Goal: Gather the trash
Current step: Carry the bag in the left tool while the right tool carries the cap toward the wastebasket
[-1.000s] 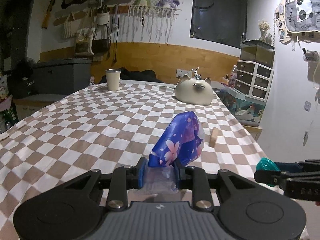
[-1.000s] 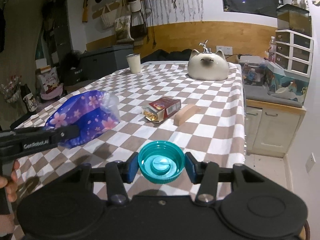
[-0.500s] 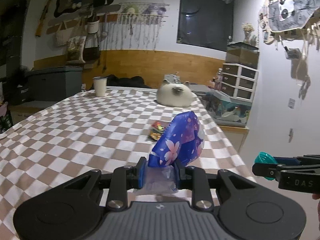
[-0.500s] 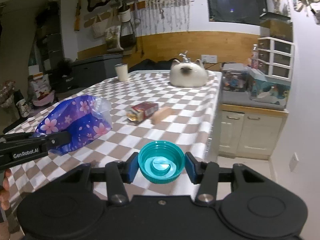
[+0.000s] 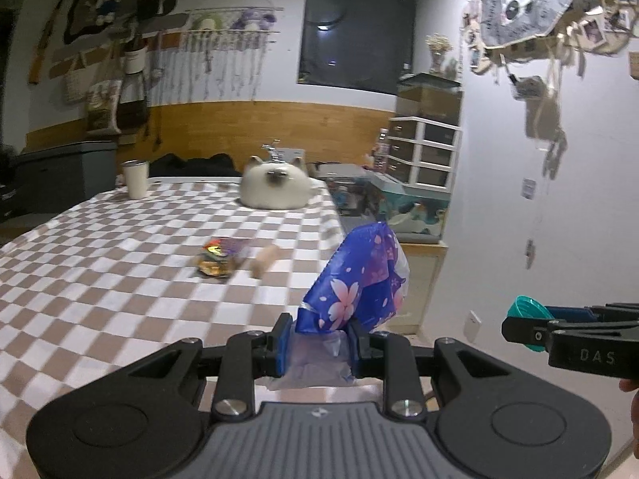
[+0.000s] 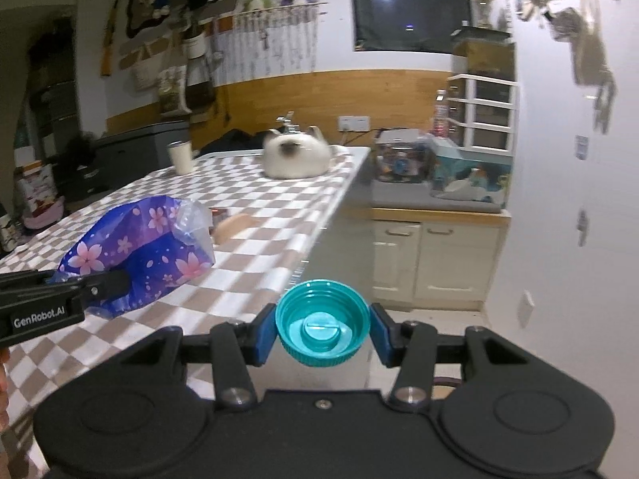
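Glossy plastic wrapper (image 5: 359, 279); ribbed plastic cap (image 6: 322, 321)

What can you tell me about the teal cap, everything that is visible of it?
The teal cap is a round plastic screw cap with a ribbed outer wall. Its open side faces the right wrist camera, showing threads and a raised inner ring. The right gripper holds it by two opposite sides between blue jaws, off the table and past its edge. In the left wrist view it shows nearly edge-on. Nothing else touches it.
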A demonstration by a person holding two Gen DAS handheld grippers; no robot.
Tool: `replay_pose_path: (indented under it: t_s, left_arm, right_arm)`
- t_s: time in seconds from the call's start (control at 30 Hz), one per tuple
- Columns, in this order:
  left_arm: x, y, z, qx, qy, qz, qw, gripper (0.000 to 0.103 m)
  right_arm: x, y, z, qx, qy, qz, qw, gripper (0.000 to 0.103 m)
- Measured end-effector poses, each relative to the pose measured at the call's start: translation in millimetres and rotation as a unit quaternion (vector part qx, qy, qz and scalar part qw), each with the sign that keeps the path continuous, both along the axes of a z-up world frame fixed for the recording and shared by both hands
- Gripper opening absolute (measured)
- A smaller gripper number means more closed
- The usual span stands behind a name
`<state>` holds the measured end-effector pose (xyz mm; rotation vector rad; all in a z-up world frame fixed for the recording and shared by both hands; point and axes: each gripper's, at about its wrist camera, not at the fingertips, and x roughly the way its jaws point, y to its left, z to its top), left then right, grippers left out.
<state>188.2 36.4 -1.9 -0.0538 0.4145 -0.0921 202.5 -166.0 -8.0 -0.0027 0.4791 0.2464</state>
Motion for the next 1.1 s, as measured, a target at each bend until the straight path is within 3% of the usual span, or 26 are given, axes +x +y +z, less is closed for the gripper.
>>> replay_pose_path:
  t_s: [0.5,0.8,1.1]
  left_arm:
    - [9,-116,-22,-0.002,0.020,-0.080,0.9966,0.029]
    - [27,-187,-74,0.006,0.077,-0.131,0.9884,0.029]
    - [66,-221,-138,0.010,0.139,-0.137,0.9808,0.029]
  right_arm:
    - [-26,-105,-20,0.016,0.009,-0.082,0.996,0.050]
    - [-28,-164,-66,0.028,0.051,-0.117,0.991,0.050]
    - [-10,-202,-129,0.036,0.115,-0.139,0.983,0.050]
